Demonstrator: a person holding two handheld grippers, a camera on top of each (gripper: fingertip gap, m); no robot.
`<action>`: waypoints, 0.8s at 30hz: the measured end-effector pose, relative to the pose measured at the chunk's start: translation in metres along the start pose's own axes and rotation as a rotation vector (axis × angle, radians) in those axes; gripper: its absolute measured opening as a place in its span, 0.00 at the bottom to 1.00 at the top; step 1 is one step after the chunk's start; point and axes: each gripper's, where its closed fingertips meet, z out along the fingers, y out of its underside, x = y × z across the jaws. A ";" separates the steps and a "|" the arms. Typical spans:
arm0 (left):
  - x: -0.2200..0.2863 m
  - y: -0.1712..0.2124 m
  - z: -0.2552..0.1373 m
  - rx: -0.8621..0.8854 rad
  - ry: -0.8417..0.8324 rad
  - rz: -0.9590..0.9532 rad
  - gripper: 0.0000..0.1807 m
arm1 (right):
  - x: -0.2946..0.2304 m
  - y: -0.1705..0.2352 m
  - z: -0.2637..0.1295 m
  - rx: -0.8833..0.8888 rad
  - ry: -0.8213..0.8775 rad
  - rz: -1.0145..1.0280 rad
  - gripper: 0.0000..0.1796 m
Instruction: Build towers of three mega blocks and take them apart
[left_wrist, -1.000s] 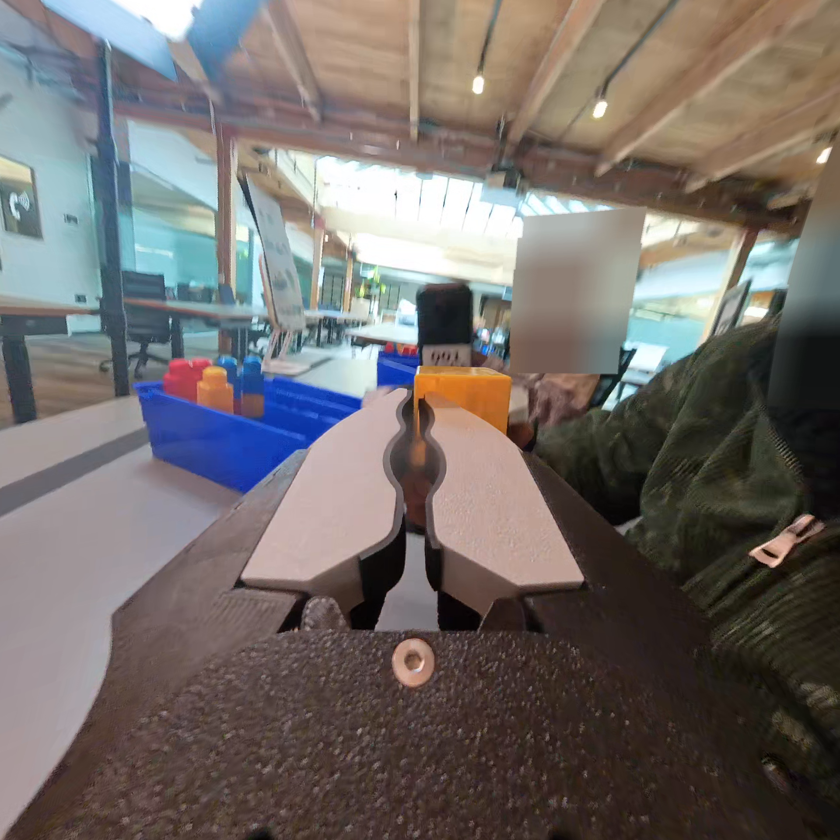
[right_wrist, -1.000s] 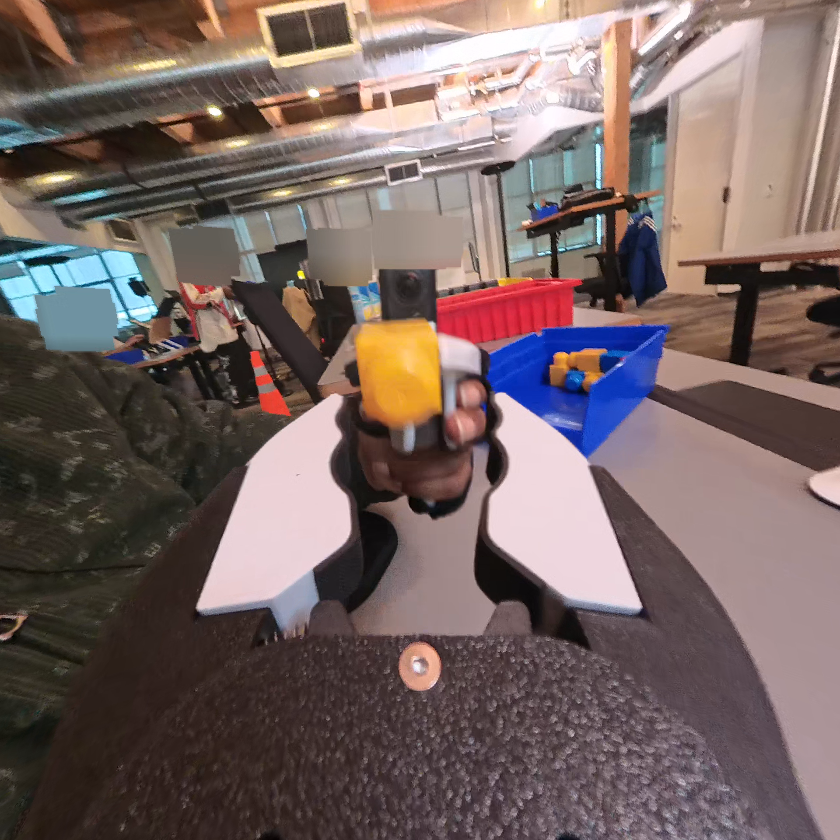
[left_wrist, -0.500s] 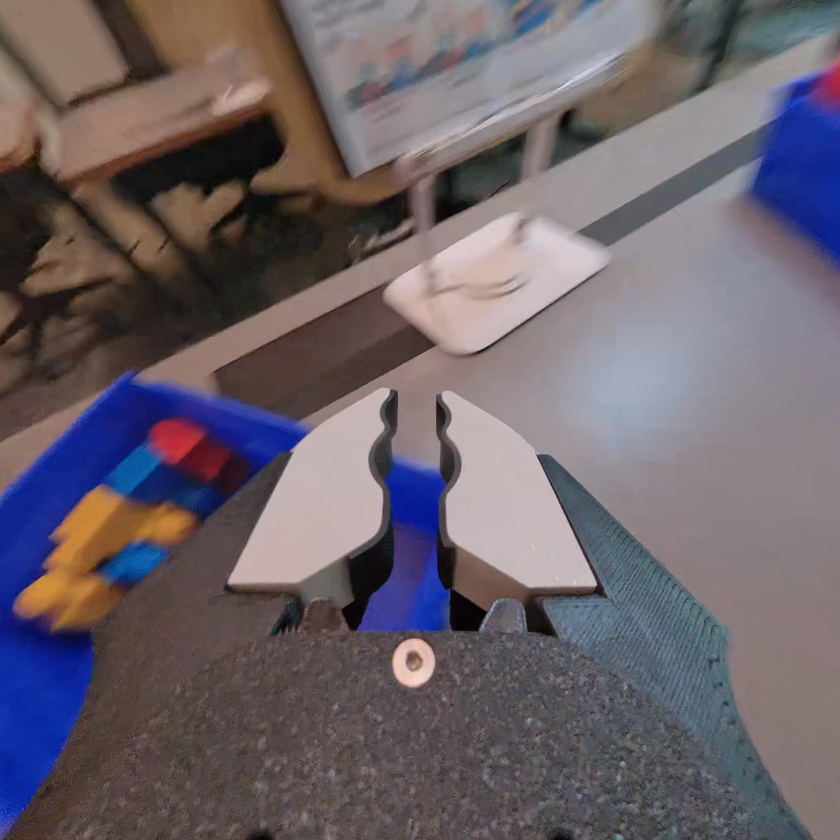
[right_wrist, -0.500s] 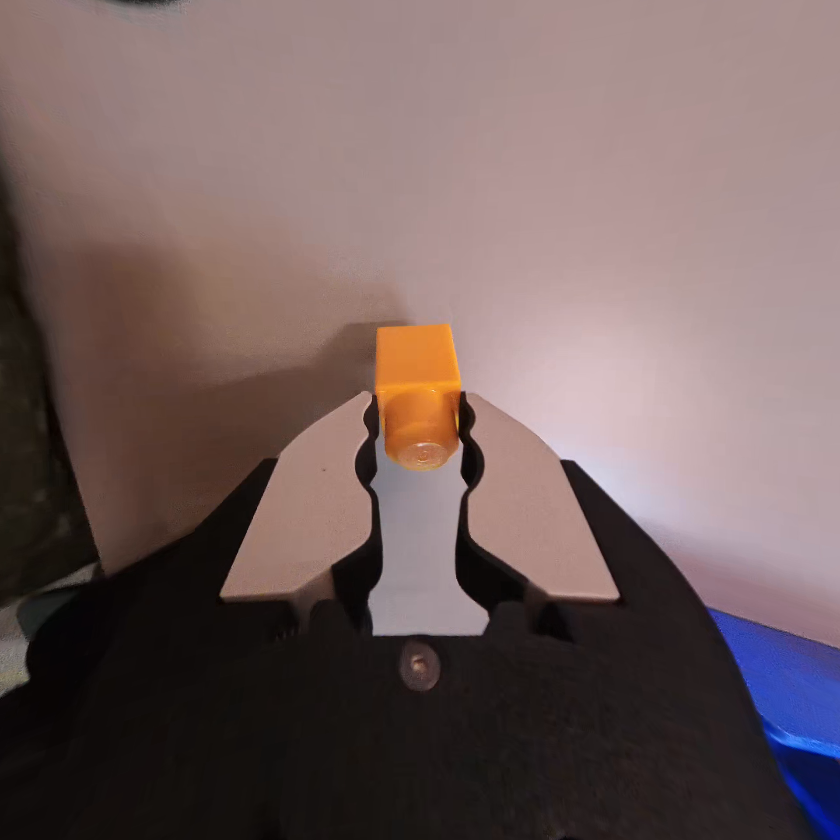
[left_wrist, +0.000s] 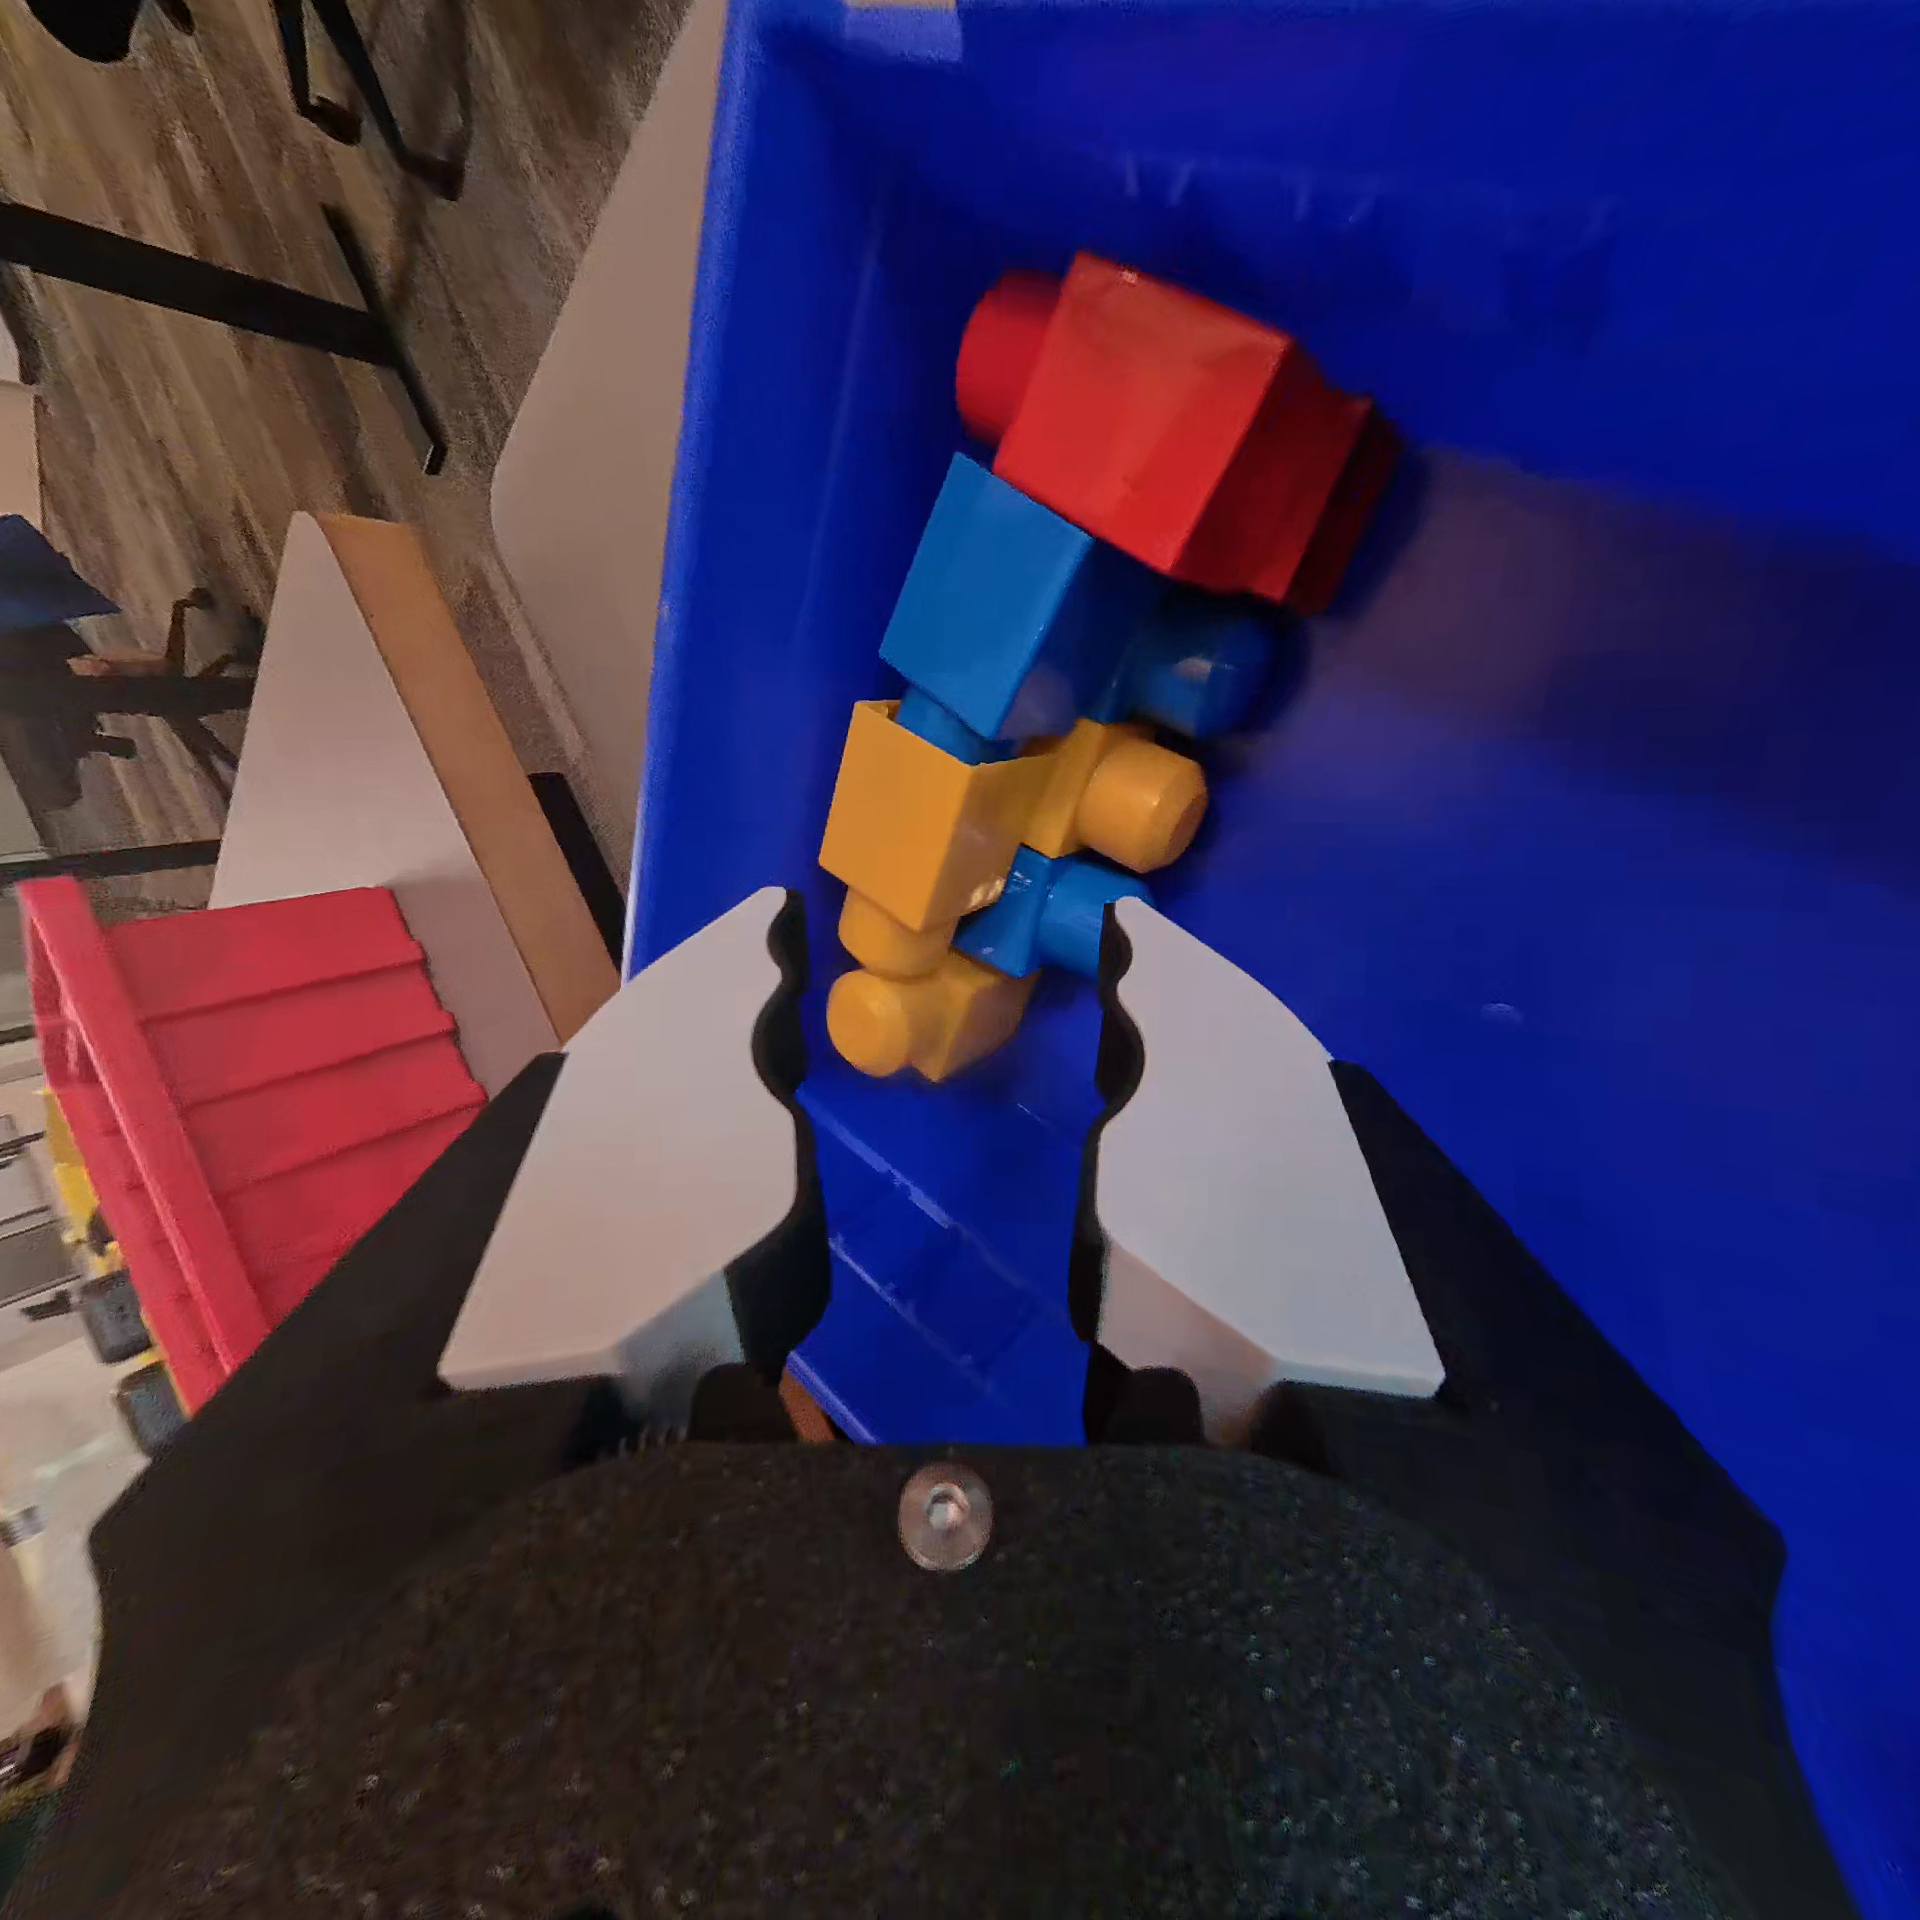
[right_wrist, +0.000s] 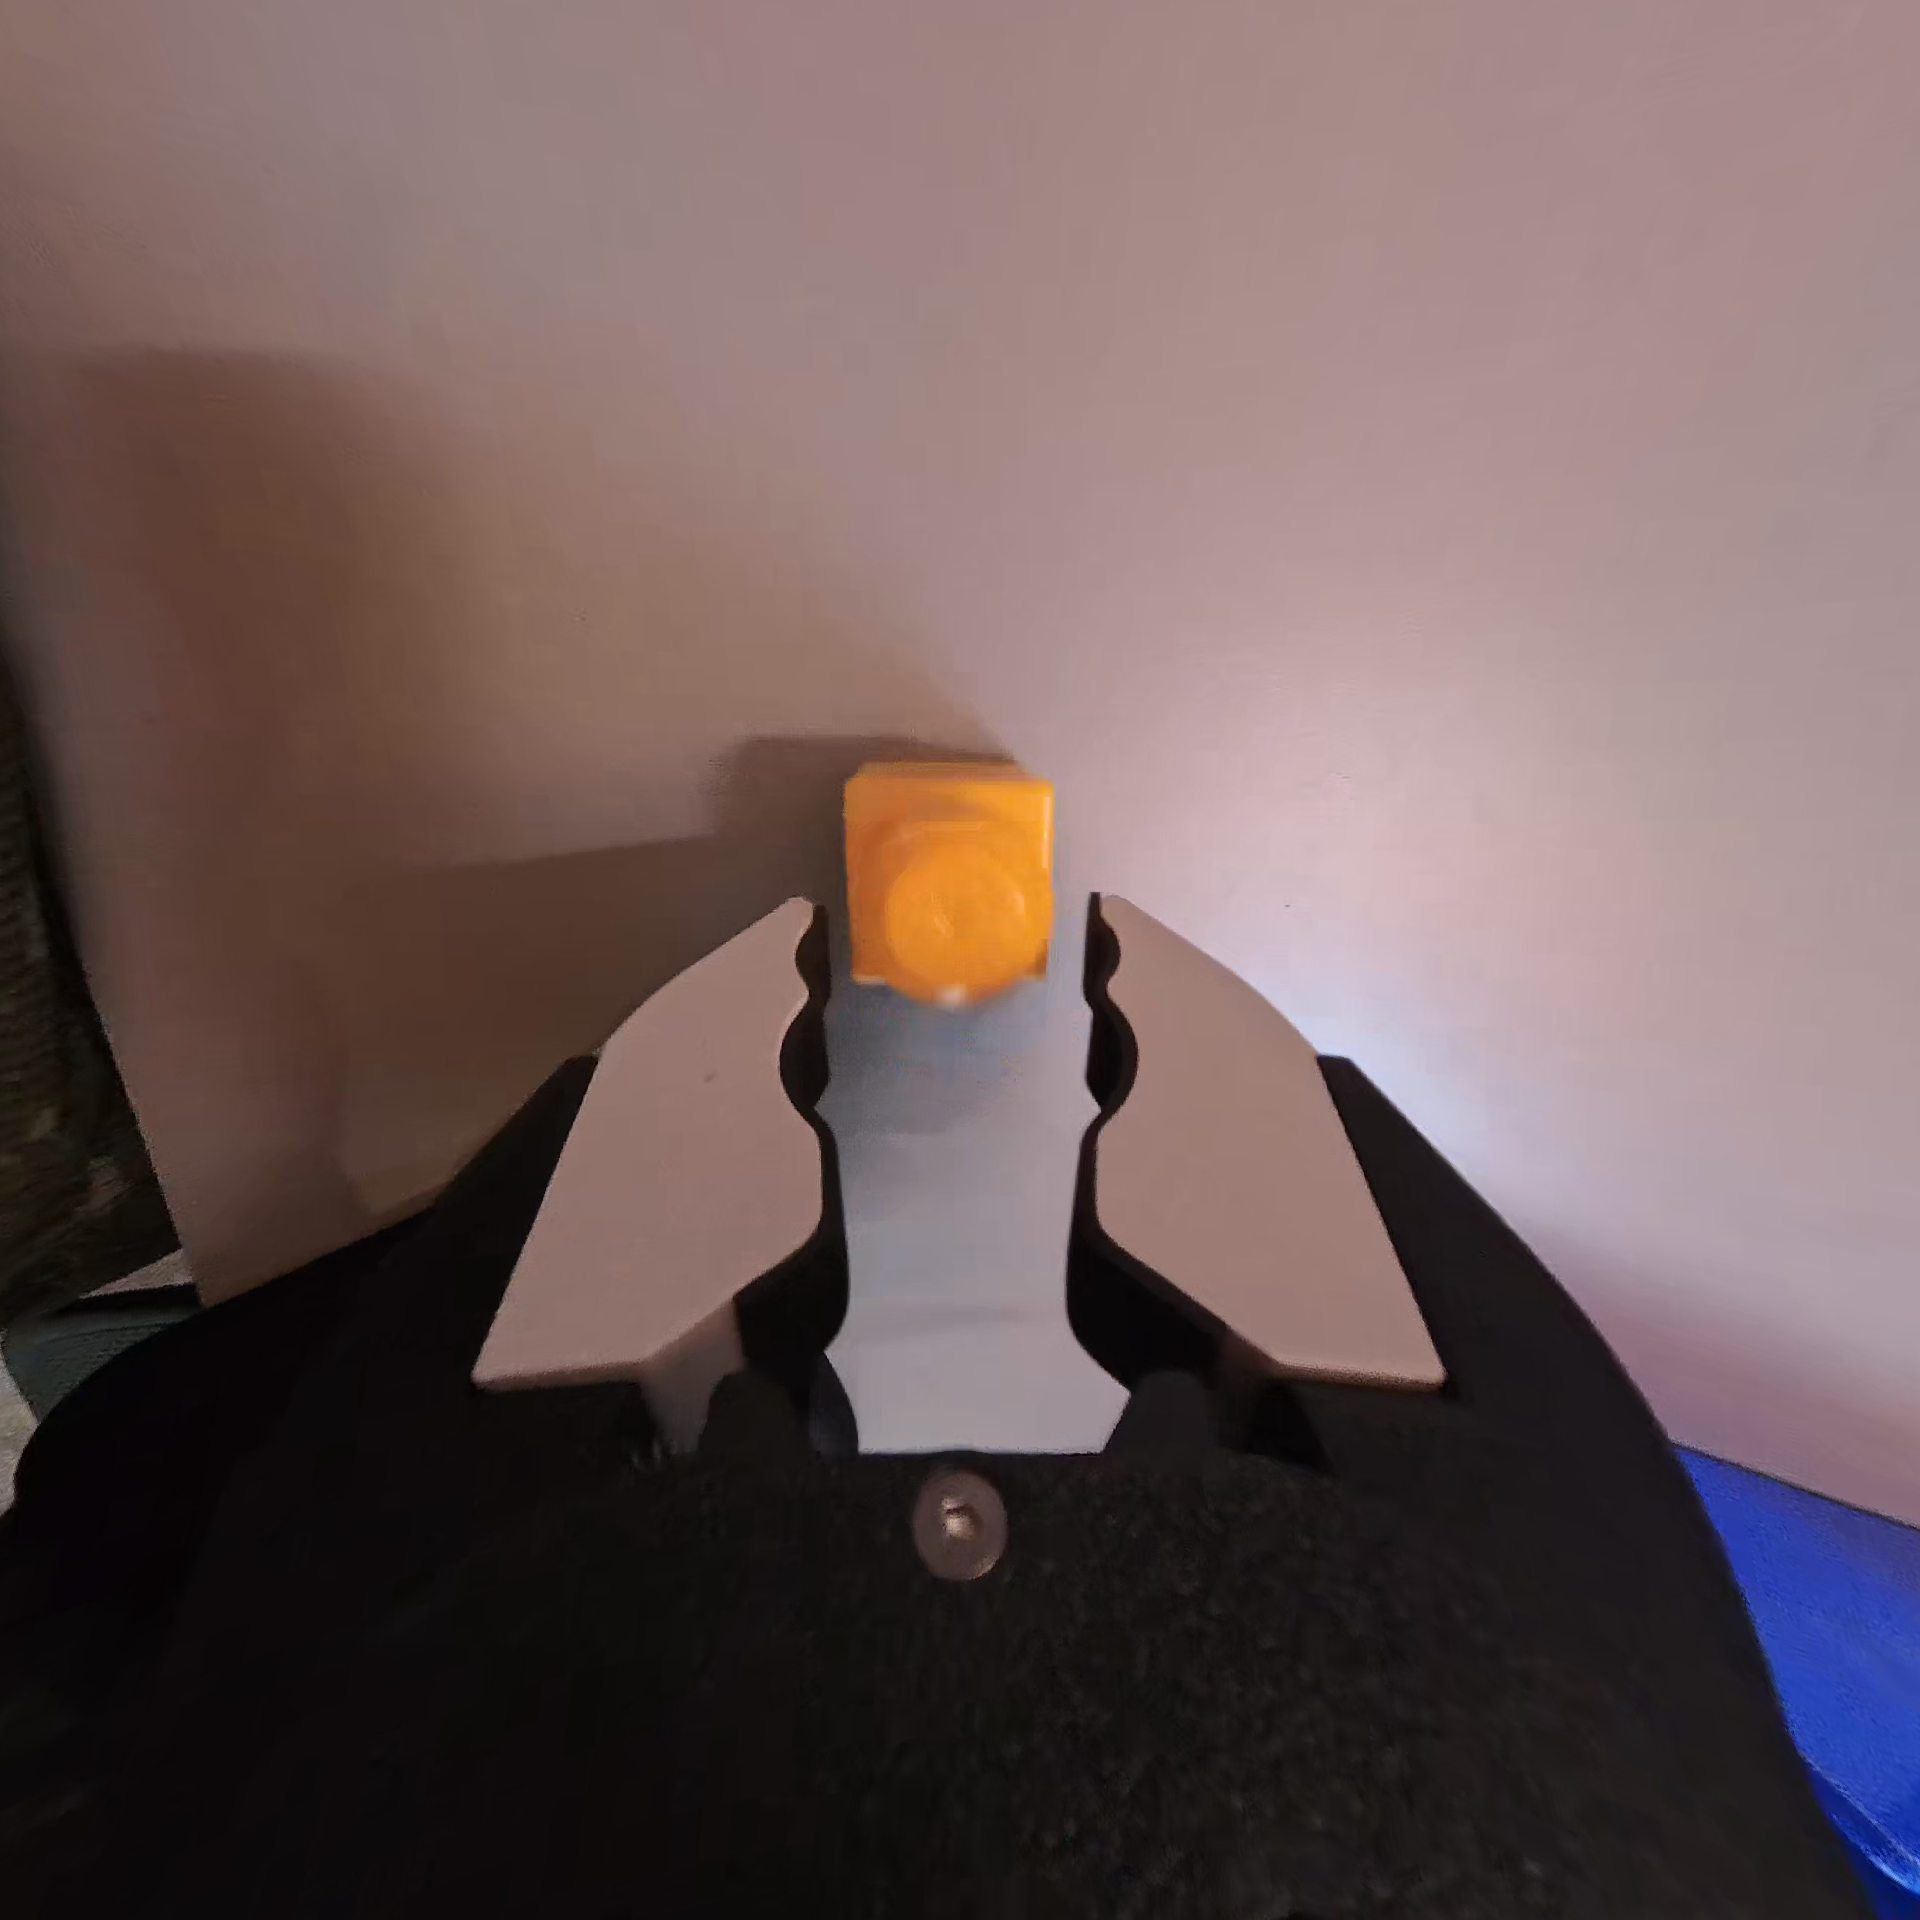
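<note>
In the left wrist view, my left gripper (left_wrist: 945, 914) is open and points down into a blue bin (left_wrist: 1558, 935). A heap of mega blocks lies there: a red block (left_wrist: 1153, 426) farthest, a blue block (left_wrist: 987, 613), a yellow block (left_wrist: 914, 821), a small blue block (left_wrist: 1049, 925) and a yellow block (left_wrist: 914, 1023) between the fingertips. In the right wrist view, my right gripper (right_wrist: 951, 909) is open above the grey table (right_wrist: 1351, 520). An orange-yellow block (right_wrist: 951, 883) stands on the table, stud up, just beyond the fingertips, free of the fingers.
A red bin (left_wrist: 260, 1091) stands to the left of the blue bin, with a table edge (left_wrist: 582, 436) and floor beyond it. A corner of a blue bin (right_wrist: 1829, 1621) shows at the lower right in the right wrist view. A dark green sleeve (right_wrist: 52, 1091) is at the left edge. The gap from one gripper's tips to the other's is roughly 60 centimetres.
My left gripper swung over the blue bin, tipped down onto the heap and opened wider. My right gripper opened and let go of the orange-yellow block, which now stands on the table.
</note>
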 end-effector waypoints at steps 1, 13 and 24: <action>-0.002 0.001 0.005 -0.016 -0.009 0.020 0.30 | 0.001 -0.002 -0.002 0.021 0.006 0.004 0.30; -0.015 0.005 0.044 -0.077 -0.126 0.205 0.22 | 0.013 -0.042 -0.037 0.387 0.036 0.042 0.33; -0.016 0.001 -0.004 0.129 -0.149 0.158 0.00 | 0.026 -0.054 -0.055 0.504 0.119 0.065 0.30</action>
